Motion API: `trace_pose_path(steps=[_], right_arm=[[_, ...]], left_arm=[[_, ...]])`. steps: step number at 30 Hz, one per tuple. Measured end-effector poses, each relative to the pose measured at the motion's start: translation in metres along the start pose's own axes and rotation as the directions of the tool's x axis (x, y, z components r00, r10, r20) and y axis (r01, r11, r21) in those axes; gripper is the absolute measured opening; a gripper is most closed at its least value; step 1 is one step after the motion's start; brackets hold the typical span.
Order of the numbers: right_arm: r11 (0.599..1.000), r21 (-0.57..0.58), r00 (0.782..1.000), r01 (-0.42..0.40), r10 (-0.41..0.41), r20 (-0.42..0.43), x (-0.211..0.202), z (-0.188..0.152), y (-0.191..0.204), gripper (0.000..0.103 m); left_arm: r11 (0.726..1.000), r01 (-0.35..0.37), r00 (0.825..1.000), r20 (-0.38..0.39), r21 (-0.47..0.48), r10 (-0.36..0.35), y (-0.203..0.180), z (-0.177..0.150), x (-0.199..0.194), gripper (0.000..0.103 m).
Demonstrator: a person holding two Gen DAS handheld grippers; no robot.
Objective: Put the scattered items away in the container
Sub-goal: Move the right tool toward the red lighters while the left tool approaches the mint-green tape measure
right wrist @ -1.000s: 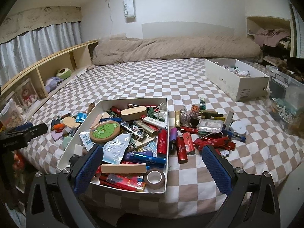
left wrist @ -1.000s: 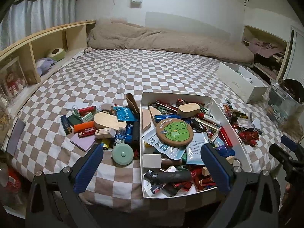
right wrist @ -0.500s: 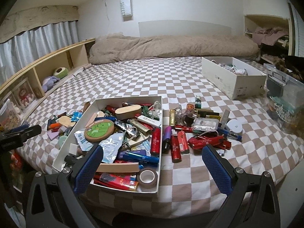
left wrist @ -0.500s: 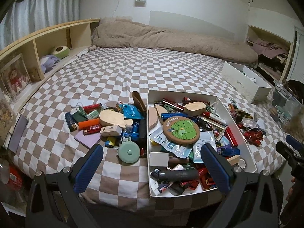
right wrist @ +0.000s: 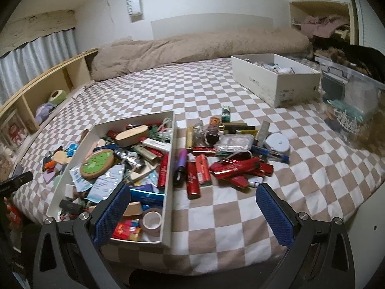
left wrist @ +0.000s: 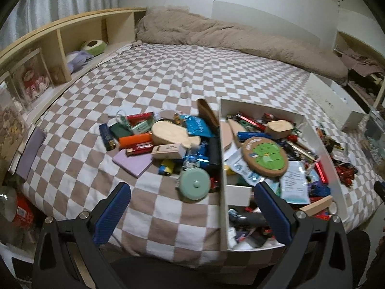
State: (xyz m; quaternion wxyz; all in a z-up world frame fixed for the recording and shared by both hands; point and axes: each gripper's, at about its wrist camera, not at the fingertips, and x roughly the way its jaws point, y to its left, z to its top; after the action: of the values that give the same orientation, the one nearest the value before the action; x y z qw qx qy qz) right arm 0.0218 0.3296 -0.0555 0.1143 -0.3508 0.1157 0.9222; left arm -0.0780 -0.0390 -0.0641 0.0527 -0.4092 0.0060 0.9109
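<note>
Holding both tools out over the near edge of the bed, I see each one spread wide with nothing between its blue pads: my left gripper [left wrist: 192,213] hangs above bare checkered sheet [left wrist: 168,82], its right pad over the near left corner of the white container [left wrist: 223,168], and my right gripper [right wrist: 192,213] straddles the container's [right wrist: 168,207] near right corner.

Just past my left tool, a mint round lid [left wrist: 194,185] lies touching the container's left wall, beyond it a purple pad [left wrist: 132,162], an orange lighter [left wrist: 134,141] and a wooden paddle [left wrist: 172,135] in one loose pile.

Inside the crowded container sit a tape roll [right wrist: 151,219] near its front and a green cork coaster [right wrist: 97,163] farther in.

Right of it, red lighters [right wrist: 199,172] and a white round puck [right wrist: 276,142] lie scattered on the sheet.

Farther back, well apart, stands a second white box [right wrist: 274,86].
</note>
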Motion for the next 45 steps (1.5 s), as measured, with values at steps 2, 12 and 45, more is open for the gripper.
trace_pose_path(steps=[2, 12, 45], right_arm=[[1.0, 0.011, 1.0, 0.01, -0.01, -0.011, 0.004, 0.0, -0.005, 0.103], [0.997, 0.05, 0.994, 0.064, -0.059, -0.089, 0.031, -0.003, -0.033, 0.103], [0.961, -0.222, 0.953, 0.163, -0.211, -0.217, 0.136, 0.014, -0.044, 0.103]], left_arm=[[1.0, -0.021, 1.0, -0.01, 0.002, 0.021, 0.004, -0.001, 0.005, 0.103], [0.996, -0.085, 0.992, -0.091, 0.006, 0.085, 0.023, -0.011, 0.036, 0.103], [0.999, -0.032, 0.965, -0.26, 0.009, 0.033, 0.029, -0.014, 0.097, 0.103]])
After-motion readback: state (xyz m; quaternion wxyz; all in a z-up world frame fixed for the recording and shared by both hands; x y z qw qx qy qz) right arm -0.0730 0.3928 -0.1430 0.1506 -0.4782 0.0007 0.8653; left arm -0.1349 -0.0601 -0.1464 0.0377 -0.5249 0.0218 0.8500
